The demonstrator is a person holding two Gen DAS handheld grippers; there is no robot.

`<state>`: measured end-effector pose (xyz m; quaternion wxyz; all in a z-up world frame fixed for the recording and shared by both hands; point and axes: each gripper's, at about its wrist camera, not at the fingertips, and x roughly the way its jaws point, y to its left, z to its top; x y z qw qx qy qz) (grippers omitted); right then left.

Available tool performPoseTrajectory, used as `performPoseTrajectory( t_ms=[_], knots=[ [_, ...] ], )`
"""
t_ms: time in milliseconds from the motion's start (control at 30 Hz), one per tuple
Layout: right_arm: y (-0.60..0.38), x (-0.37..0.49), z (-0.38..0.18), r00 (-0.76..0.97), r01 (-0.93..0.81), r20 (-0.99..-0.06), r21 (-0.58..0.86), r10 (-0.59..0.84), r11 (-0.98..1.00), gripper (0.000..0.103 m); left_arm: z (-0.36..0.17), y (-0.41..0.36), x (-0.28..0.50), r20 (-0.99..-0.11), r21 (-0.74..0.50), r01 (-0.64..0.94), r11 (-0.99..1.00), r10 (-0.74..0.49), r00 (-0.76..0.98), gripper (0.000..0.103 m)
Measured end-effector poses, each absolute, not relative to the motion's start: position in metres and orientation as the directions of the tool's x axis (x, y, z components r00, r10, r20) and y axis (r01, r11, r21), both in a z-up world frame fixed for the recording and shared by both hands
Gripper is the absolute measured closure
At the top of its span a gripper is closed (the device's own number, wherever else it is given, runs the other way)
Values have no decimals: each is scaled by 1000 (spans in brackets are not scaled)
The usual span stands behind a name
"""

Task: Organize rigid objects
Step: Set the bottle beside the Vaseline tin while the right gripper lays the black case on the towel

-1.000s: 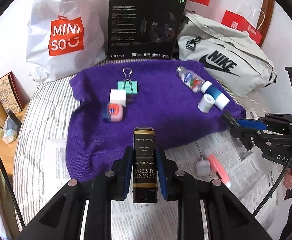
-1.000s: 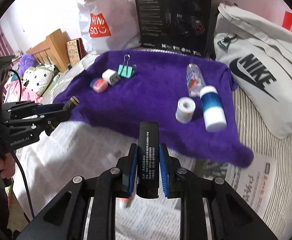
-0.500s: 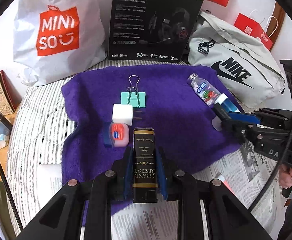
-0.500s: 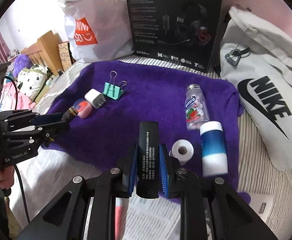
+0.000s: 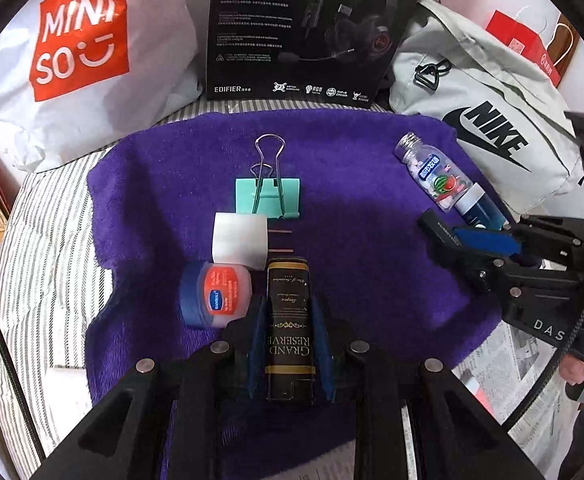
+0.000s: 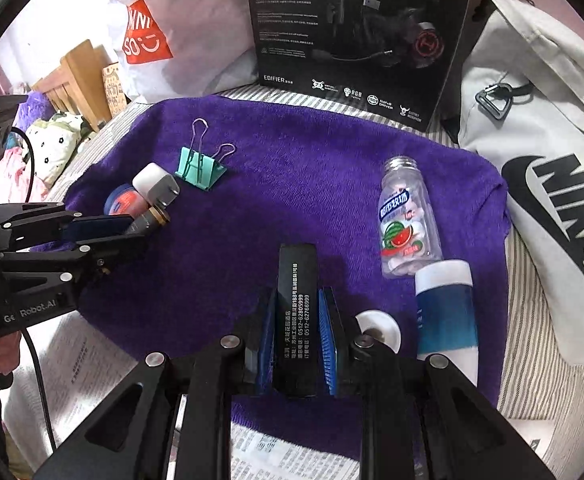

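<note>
While both tools hang over the purple towel (image 5: pixel 352 200) with a load each, the step in hand looks like the set-down: carried pieces are being brought to join the rows already laid out on the cloth. The left tool (image 5: pixel 289 344) is closed on a dark "Grand Reserve" bottle (image 5: pixel 289 320), its blue pads pressing the sides and the gold neck pointing forward, just short of the white plug adapter (image 5: pixel 239 242) and right beside the small red-lidded jar (image 5: pixel 215 296); beyond those lies the teal binder clip (image 5: pixel 267 196). The right tool (image 6: pixel 296 320) is clamped on a slim black box with white print (image 6: pixel 296 308), held end-on above the near part of the towel. To its right sit a white tape roll (image 6: pixel 380 326), a blue-and-white tube (image 6: pixel 446 312) and a clear mint bottle with a watermelon label (image 6: pixel 406 224), the last two touching end to end. Whether either held piece already rests on the cloth I cannot tell, as the fisheye flattens height. The towel lies on a striped bed (image 5: pixel 51 248) with newspaper (image 6: pixel 91 360) at the near edge. The next move probably calls for lowering the bottle into the gap beside the jar without knocking the adapter's prongs, placing the box left of the tape roll, then easing each grip apart only once the piece lies flat.
</note>
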<state>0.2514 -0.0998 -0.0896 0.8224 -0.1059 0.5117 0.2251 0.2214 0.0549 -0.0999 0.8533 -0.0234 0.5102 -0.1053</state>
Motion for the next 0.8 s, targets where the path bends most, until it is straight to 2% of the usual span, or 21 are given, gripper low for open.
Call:
performPoseTrajectory(
  t_ms=[633, 800],
  knots=[
    [-92, 260, -103, 370, -513, -898, 17, 239, 858, 81, -105, 57, 222, -859, -108, 160, 981, -173, 481, 81],
    [-90, 260, -104, 383, -533, -898, -24, 216, 846, 81, -106, 52, 220, -857, -60, 171, 983, -139, 497, 81]
  ],
)
